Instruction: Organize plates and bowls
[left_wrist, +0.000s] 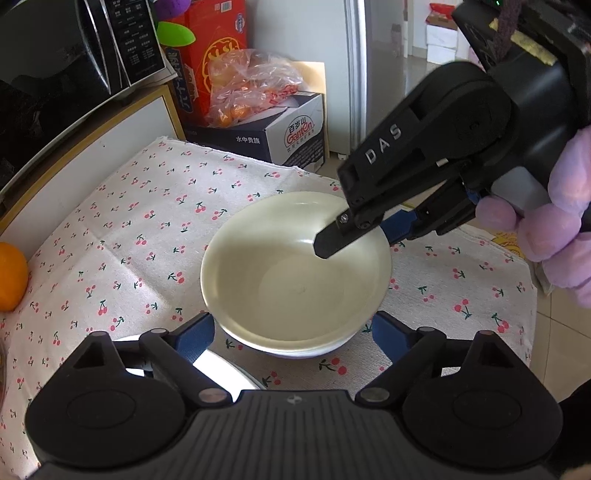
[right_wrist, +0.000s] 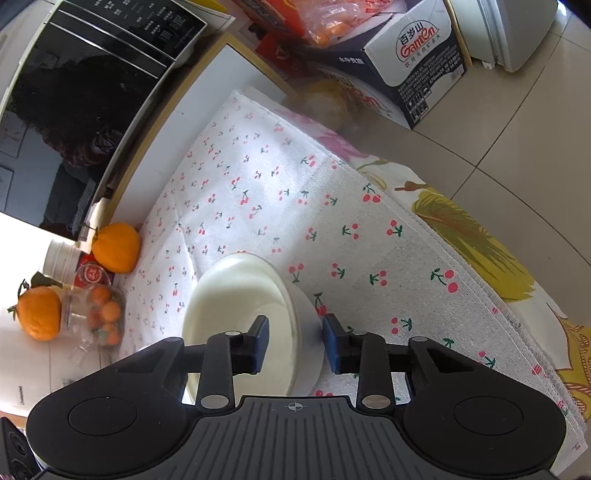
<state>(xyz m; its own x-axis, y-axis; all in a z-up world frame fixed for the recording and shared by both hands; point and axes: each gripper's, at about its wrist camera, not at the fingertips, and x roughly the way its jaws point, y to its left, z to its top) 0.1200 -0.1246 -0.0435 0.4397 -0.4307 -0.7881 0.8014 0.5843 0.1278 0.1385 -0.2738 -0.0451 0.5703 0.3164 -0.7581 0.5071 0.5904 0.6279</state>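
Right gripper (right_wrist: 293, 341): jaws straddle the near rim of the white bowl (left_wrist: 295, 273), one blue pad inside the wall, one outside. Narrow gaps show on both sides of the rim; no firm press visible, so not pinching.

Left gripper (left_wrist: 293, 334): jaws spread wide, hanging over the bowl's near edge, blue pads flanking it to either side without touching.

A hand in a purple glove (left_wrist: 554, 229) carries the right gripper, beyond the bowl's far-right rim.

Bowl sits upright on the cherry-print cloth (right_wrist: 332, 221) covering the counter (right_wrist: 33, 354). A second white dish (left_wrist: 225, 373) lies just beside the bowl, under the left gripper; its edge is mostly hidden.

Cloth beyond the bowl is open up to its far hem. An orange (right_wrist: 116, 247) sits well left of the bowl at the cloth's edge. A microwave (right_wrist: 92, 92) stands behind that. A cardboard box (right_wrist: 417, 55) is on the floor past the far hem.
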